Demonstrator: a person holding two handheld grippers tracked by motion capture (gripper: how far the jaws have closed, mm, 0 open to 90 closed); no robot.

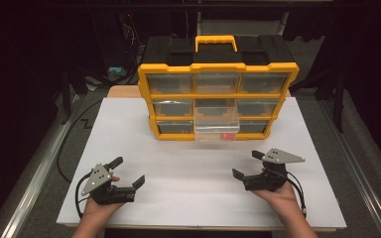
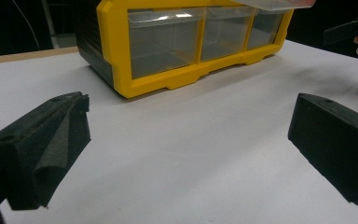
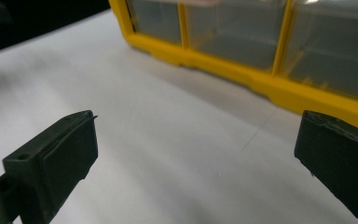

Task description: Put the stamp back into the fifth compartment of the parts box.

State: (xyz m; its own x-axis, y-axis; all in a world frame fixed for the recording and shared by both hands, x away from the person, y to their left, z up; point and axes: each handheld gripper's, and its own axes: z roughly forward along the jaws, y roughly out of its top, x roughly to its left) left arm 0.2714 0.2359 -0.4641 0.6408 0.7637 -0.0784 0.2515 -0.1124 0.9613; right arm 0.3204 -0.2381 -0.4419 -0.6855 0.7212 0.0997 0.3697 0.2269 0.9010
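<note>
Dim room, white desk, far edge: yellow organiser, middle clear drawer protruding, light, slippery, brittle — pinch its front lip; left claw and right claw both released, empty.

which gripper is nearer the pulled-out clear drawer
Right. The right gripper sits just below and right of the pulled-out drawer; the left gripper is farther off, below-left.

Black grippers, grey 3-corner plates, black cables, bare forearms.
</note>
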